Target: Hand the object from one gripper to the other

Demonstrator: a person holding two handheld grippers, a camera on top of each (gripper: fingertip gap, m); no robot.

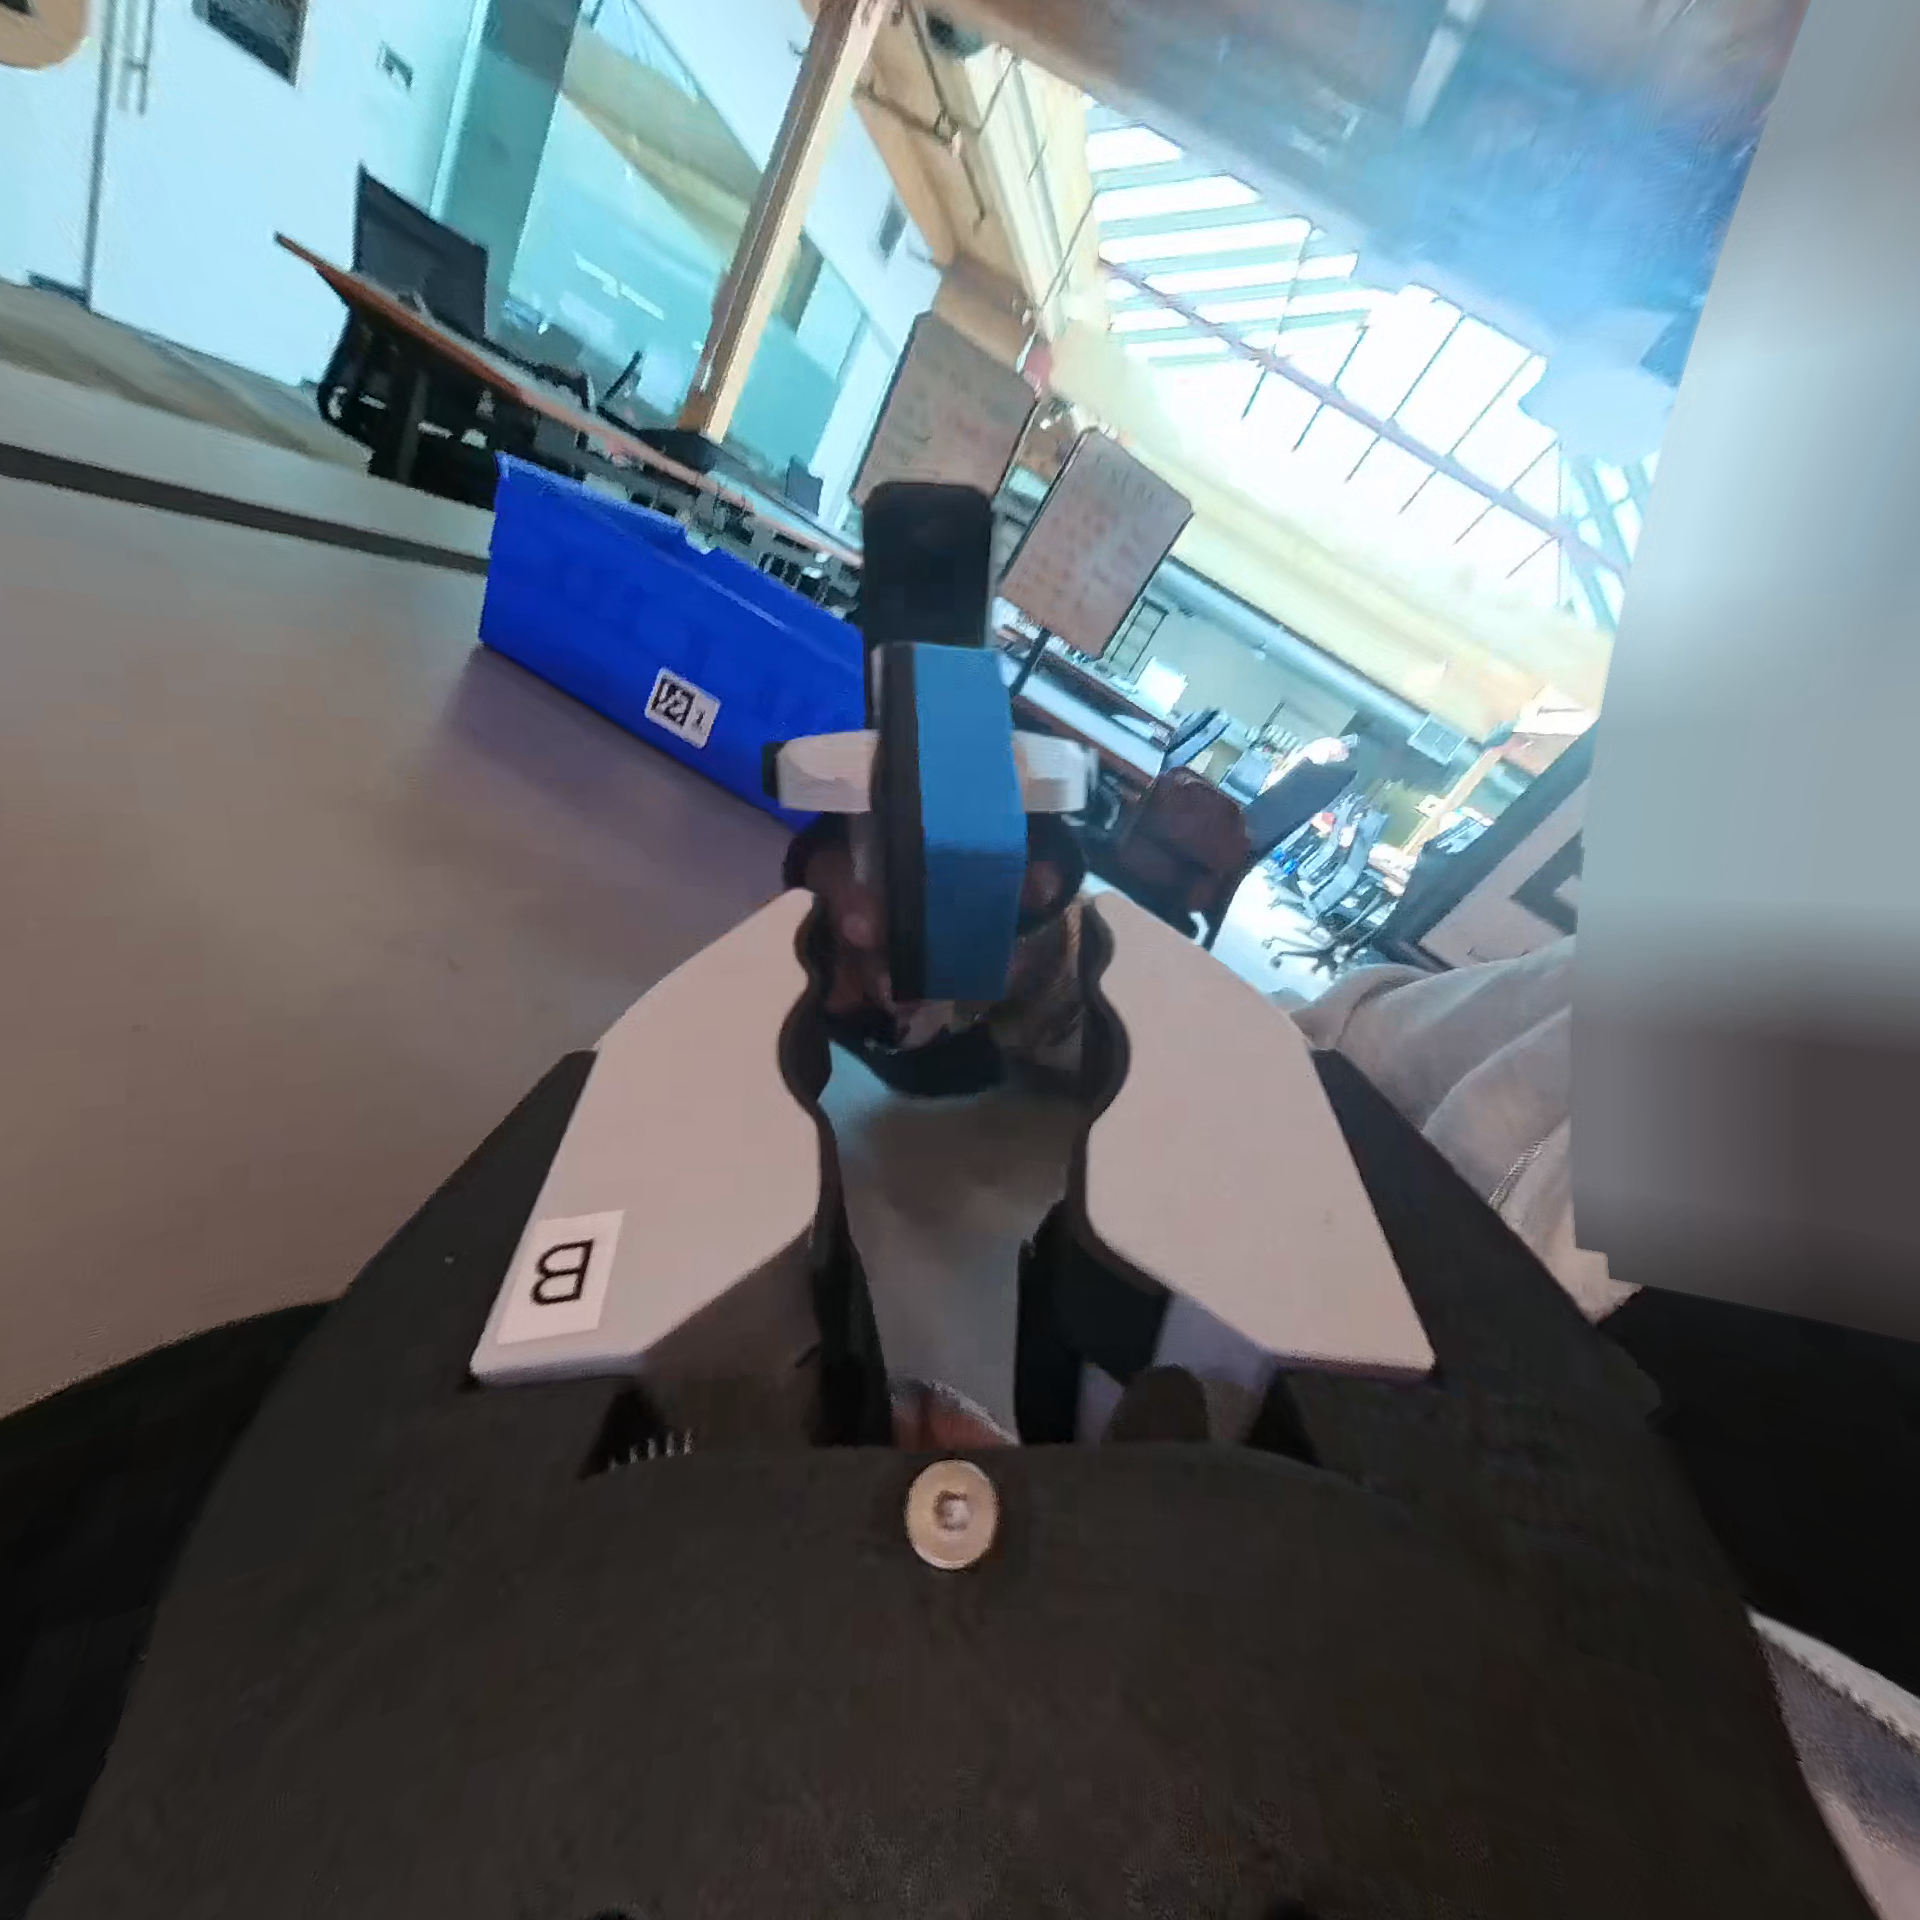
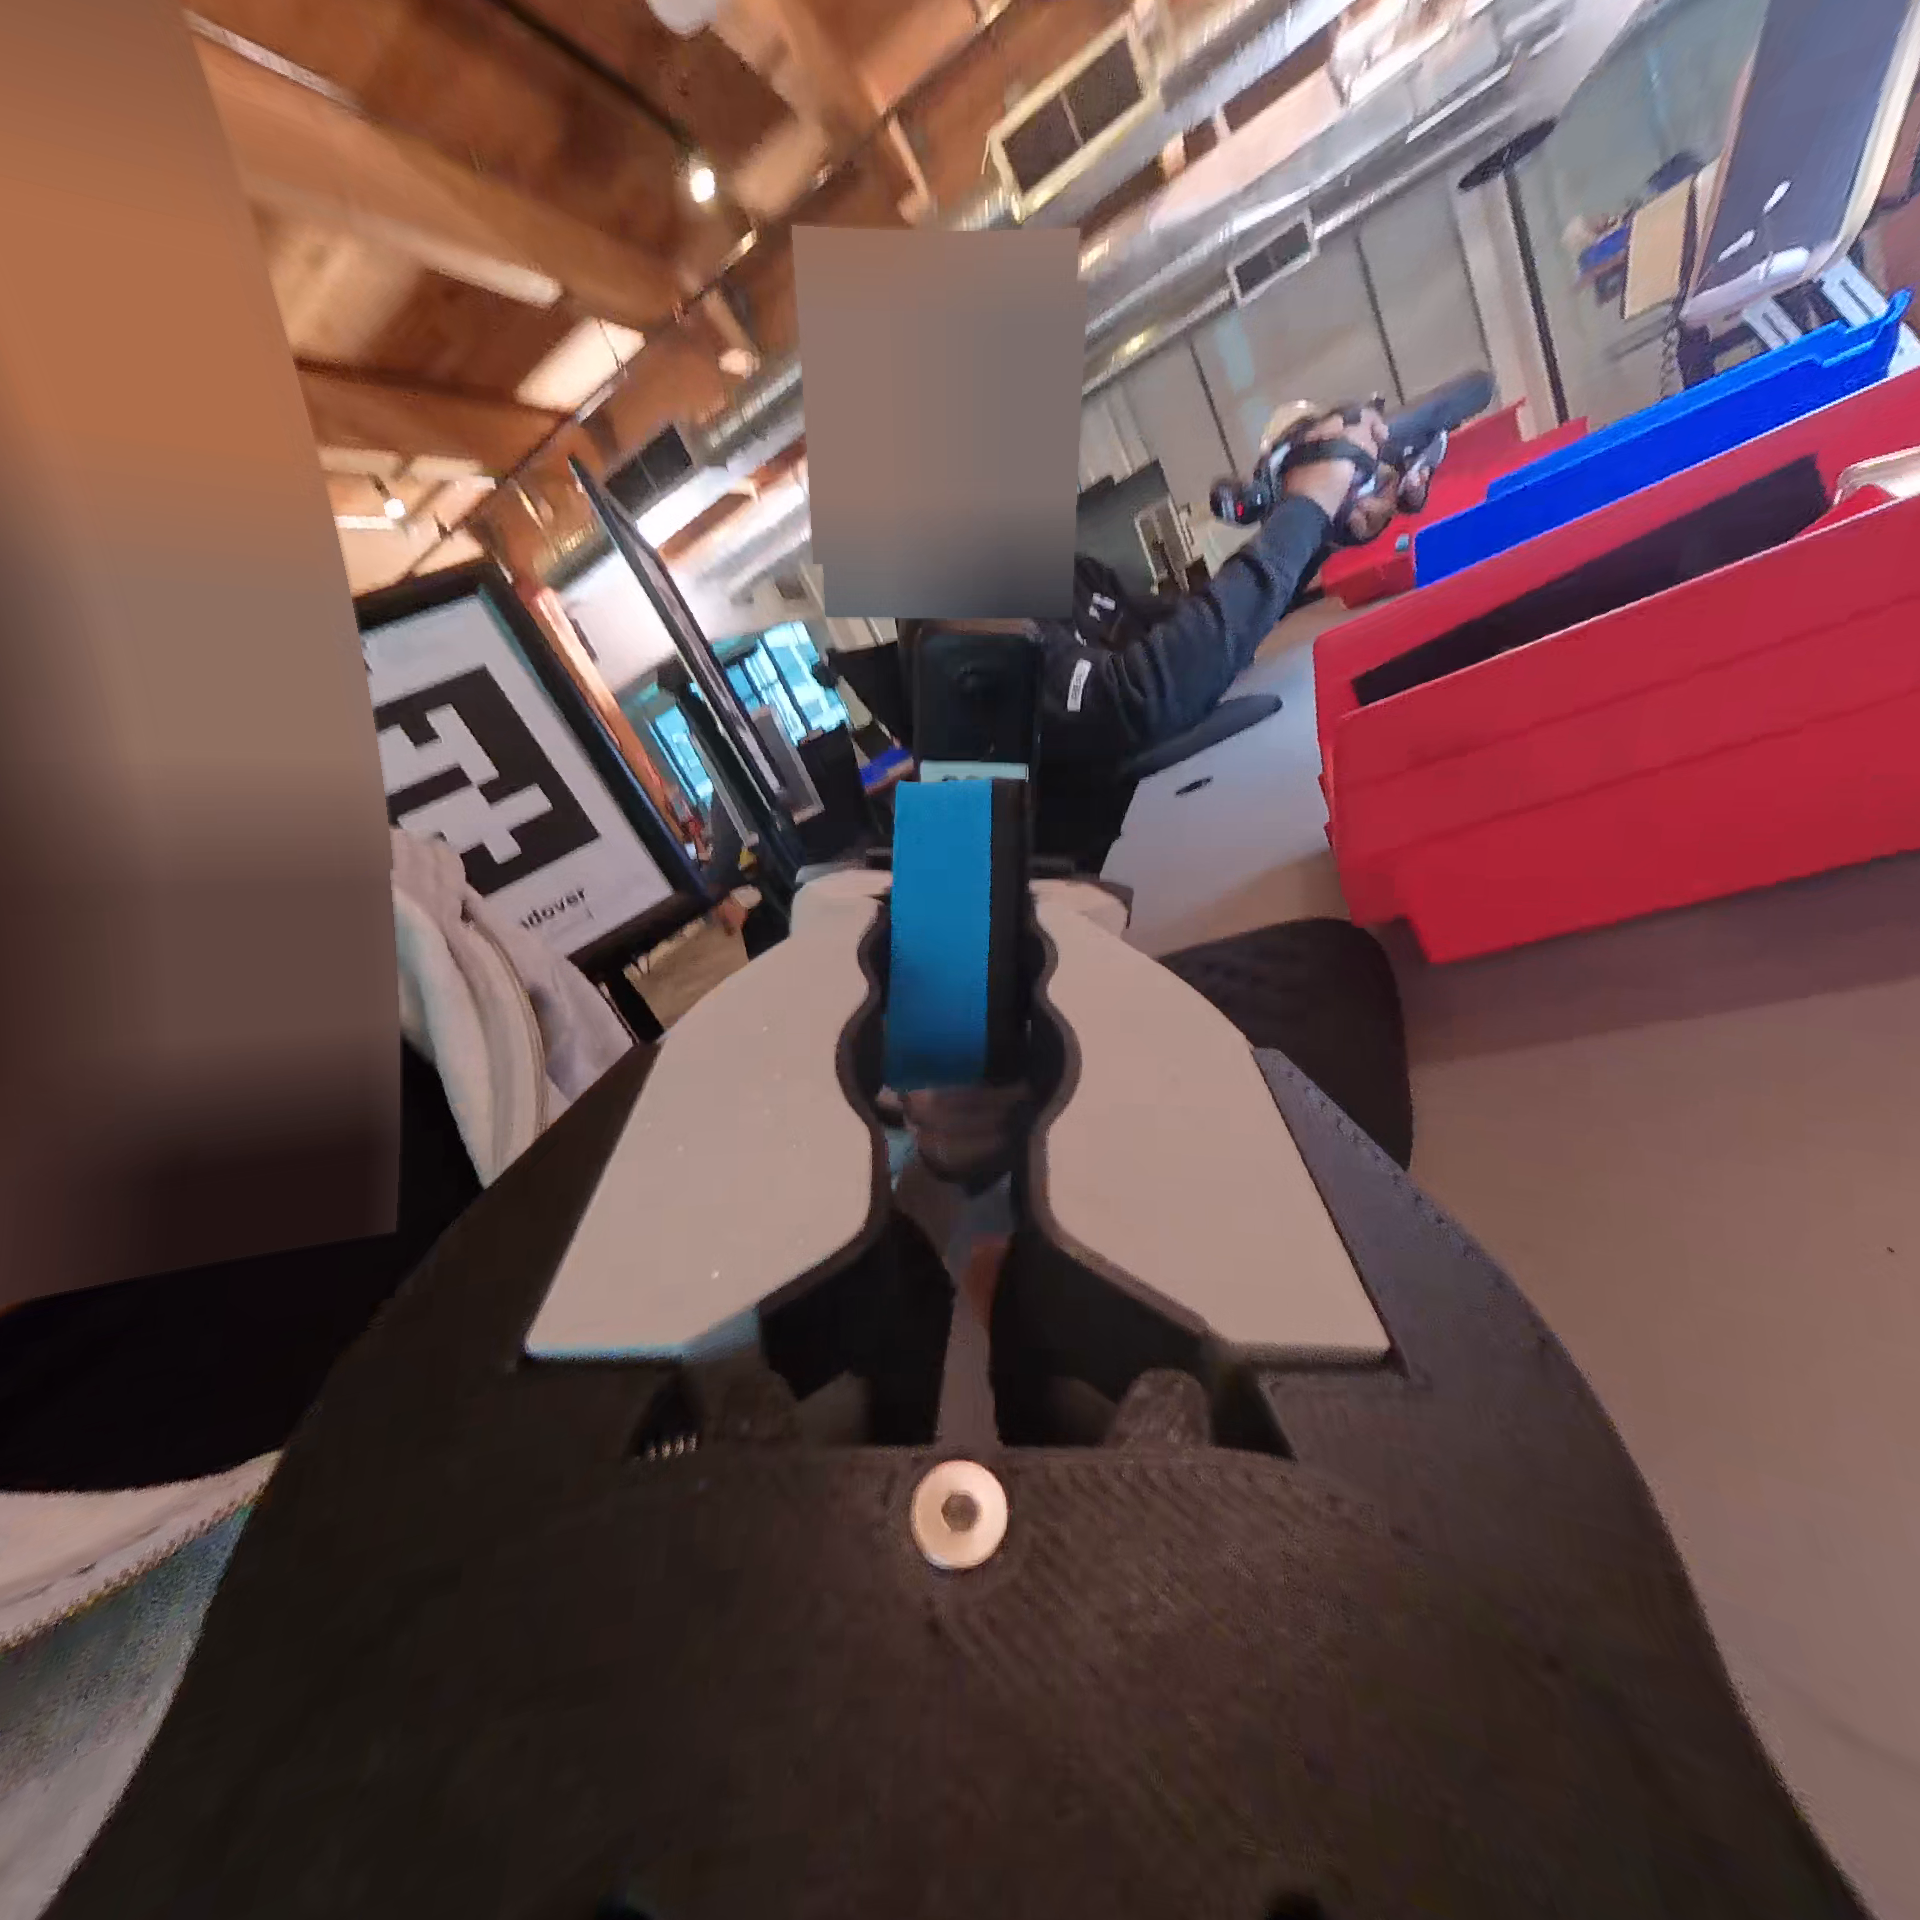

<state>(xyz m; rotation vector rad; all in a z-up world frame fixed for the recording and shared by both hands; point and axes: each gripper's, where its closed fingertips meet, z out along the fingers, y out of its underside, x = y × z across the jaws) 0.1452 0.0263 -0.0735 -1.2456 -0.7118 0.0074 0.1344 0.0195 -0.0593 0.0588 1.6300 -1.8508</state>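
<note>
Left wrist view: your left gripper (image 1: pixel 951 925) is released, jaws either side of the blue-and-black block (image 1: pixel 961 831) at 12 o'clock, apparently not touching it. Your right gripper (image 1: pixel 940 774) pinches the block farther up. Handover looks roughly midway; which side is giving, you can't tell.

At the centre of the frame the right gripper (image 2: pixel 951 997) has its two grey fingers (image 2: pixel 727 1143) pressed against a slim upright block (image 2: pixel 940 945), blue on its broad face with a black strip along its right side. The block stands out above the fingertips. Directly behind it, the other gripper's pale fingertips and black body (image 2: pixel 977 707) face this way; whether they touch the block is unclear. Red bins (image 2: pixel 1610 790) and a blue bin (image 2: pixel 1662 457) sit on the grey table (image 2: pixel 1662 1195) at right. A black-and-white marker board (image 2: pixel 488 769) leans at left.
</note>
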